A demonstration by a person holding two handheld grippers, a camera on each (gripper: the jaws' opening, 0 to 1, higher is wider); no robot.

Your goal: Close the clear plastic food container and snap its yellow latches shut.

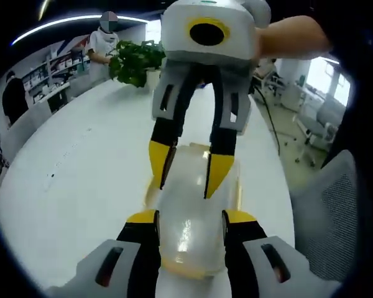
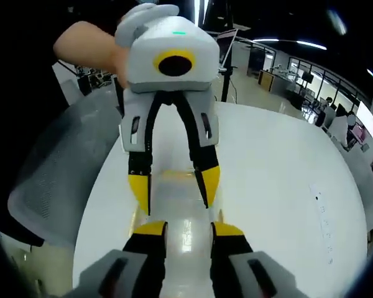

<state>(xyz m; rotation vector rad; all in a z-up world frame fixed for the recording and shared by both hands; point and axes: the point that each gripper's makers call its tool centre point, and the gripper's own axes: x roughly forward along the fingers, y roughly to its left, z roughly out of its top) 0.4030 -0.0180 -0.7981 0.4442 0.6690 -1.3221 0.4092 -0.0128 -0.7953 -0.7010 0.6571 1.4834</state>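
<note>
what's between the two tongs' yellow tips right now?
The clear container lies between them: in the left gripper view the left tongs straddle its near end, the right tongs its far end.

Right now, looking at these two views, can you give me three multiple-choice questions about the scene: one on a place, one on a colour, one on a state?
1. Where does the container stand?
A. on a white table
B. on a chair seat
C. on the floor

2. What colour are the tips of the claws?
A. red
B. yellow
C. blue

3. How do the two claws stand to the container?
A. both far away, above the plant
B. one at each end, jaws astride it
C. both lying flat on the table

Answers:
1. A: the container rests on the white table.
2. B: the left claw and the right claw both end in yellow tips.
3. B: in each view that view's own jaws straddle the near end, while the other claw comes down at the far end.
</note>
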